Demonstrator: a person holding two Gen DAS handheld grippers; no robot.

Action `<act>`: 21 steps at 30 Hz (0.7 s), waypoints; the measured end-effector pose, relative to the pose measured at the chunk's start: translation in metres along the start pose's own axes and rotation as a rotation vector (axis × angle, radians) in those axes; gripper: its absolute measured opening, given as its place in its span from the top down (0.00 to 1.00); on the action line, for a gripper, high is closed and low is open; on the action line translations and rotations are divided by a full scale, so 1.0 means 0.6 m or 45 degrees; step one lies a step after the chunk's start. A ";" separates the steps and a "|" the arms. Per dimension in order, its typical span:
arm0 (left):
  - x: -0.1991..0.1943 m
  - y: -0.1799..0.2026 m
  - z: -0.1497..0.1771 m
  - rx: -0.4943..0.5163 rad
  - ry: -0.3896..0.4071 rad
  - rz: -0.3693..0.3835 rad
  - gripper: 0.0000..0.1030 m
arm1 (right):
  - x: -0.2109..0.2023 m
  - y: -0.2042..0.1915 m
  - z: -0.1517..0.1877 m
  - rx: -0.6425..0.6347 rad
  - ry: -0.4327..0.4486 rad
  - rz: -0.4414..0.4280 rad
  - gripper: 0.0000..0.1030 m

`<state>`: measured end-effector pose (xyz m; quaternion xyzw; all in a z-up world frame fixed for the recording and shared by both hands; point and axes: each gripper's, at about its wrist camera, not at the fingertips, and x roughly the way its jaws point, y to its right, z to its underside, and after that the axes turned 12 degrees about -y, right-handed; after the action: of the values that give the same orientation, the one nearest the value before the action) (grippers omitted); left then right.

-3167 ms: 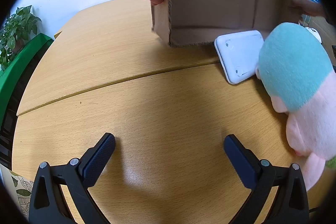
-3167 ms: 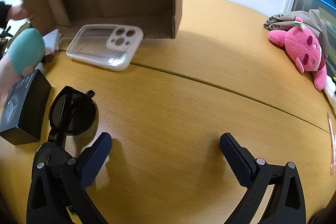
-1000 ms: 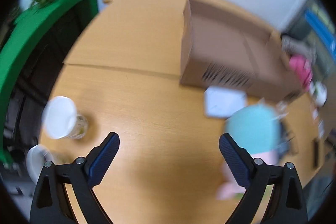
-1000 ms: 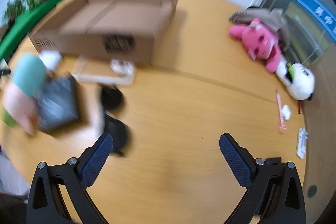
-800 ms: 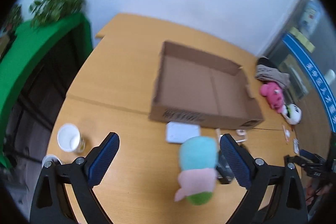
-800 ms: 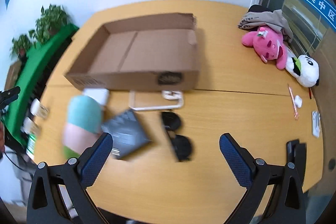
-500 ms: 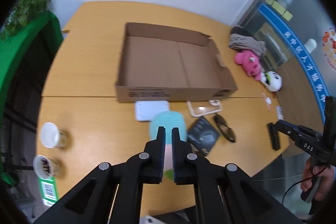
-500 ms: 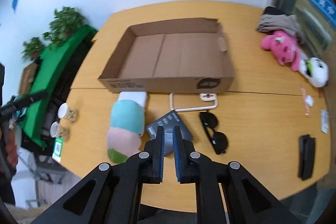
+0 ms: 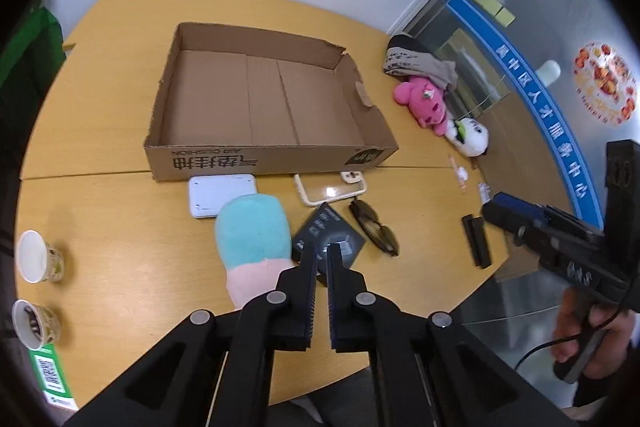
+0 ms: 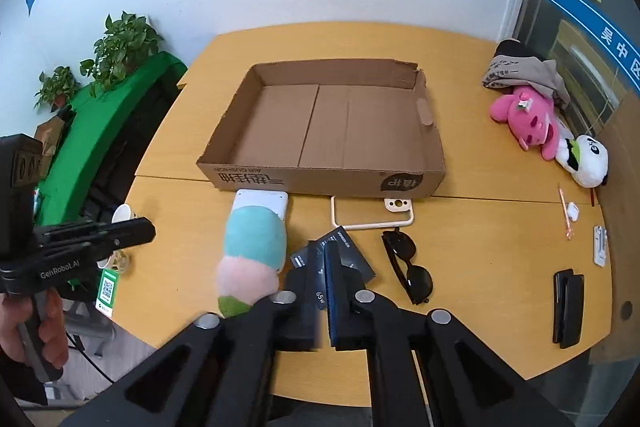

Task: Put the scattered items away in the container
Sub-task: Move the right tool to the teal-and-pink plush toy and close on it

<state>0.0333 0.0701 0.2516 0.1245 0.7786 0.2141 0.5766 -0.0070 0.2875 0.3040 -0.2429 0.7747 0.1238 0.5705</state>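
An open, empty cardboard box lies on the wooden table. In front of it lie a white flat device, a teal and pink plush, a clear phone case, a black small box and black sunglasses. My left gripper is shut and empty, held high above the plush and black box. My right gripper is shut and empty, high above the black box.
A pink plush, a panda plush and folded cloth lie at the table's right. A black case sits near the right front edge. Two paper cups stand at the left edge. Green furniture with plants stands left.
Both grippers rose from close to the table to high above it and went from wide open to shut. The hands that held the box are gone; it lies flat.
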 end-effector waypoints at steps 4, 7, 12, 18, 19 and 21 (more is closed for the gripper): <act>0.009 -0.029 -0.016 -0.069 -0.002 -0.012 0.23 | 0.007 -0.021 -0.009 0.006 0.064 0.018 0.08; 0.028 -0.058 -0.034 -0.126 -0.034 0.037 0.23 | 0.045 -0.034 -0.019 -0.014 -0.015 0.003 0.08; 0.123 -0.108 -0.069 -0.174 -0.194 0.086 0.23 | 0.141 -0.031 -0.020 0.029 -0.169 -0.158 0.08; 0.281 -0.152 -0.088 -0.218 -0.460 0.147 0.24 | 0.342 -0.087 0.013 -0.054 -0.528 -0.347 0.25; 0.292 -0.156 -0.088 -0.216 -0.469 0.129 0.24 | 0.369 -0.096 0.019 -0.042 -0.558 -0.369 0.25; 0.304 -0.162 -0.088 -0.216 -0.450 0.101 0.26 | 0.405 -0.106 0.031 -0.018 -0.592 -0.380 0.25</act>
<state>-0.0673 0.0551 0.0638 0.1417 0.6388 0.2763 0.7039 -0.0149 0.1849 0.0743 -0.3233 0.5777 0.0964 0.7432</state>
